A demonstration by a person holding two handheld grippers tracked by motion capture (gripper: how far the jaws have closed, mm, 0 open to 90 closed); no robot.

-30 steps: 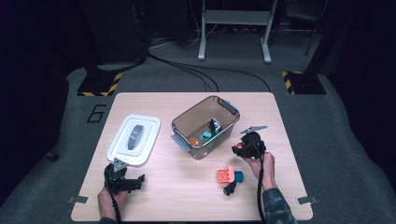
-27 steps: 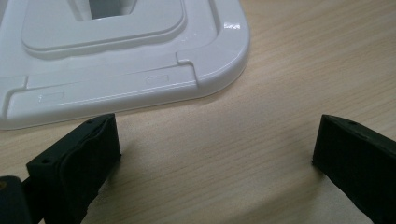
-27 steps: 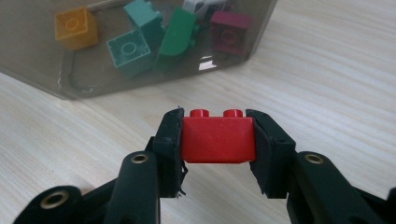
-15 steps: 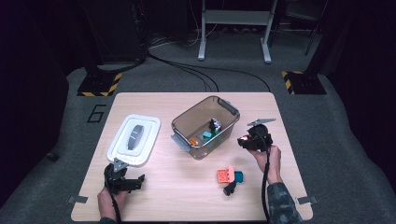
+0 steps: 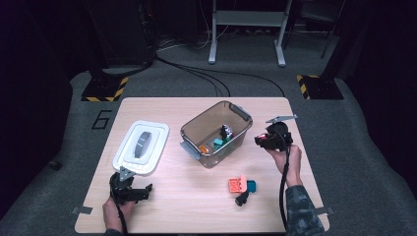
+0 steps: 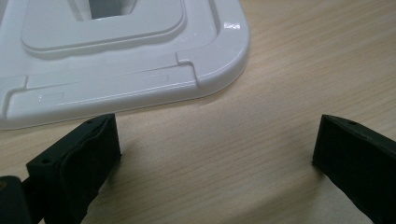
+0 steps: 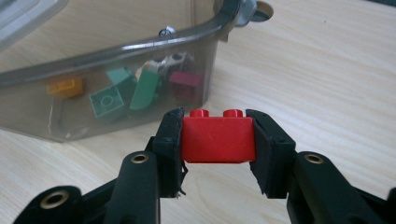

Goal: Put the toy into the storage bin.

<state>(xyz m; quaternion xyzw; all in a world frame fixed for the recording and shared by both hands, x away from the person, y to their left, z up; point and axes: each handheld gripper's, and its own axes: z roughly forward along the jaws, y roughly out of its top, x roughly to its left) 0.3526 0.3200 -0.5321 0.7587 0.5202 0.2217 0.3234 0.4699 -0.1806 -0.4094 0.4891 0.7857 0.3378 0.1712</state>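
Right gripper point(image 7: 218, 140) is clamped on a red brick point(image 7: 218, 138), studs up, held square between the pads, just beside the near right wall of the clear bin point(image 5: 235, 114). Bin already has several bricks in it; more bricks point(image 5: 242, 185) sit on the table in front of the bin. Judgement: lift clear of the bin rim first, carry over the open middle, then release low so it doesn't bounce out. Watch the latch on the bin's end. Left gripper point(image 6: 217, 154) idle, jaws wide and empty, resting by the white lid point(image 6: 116, 56) left of the bin.
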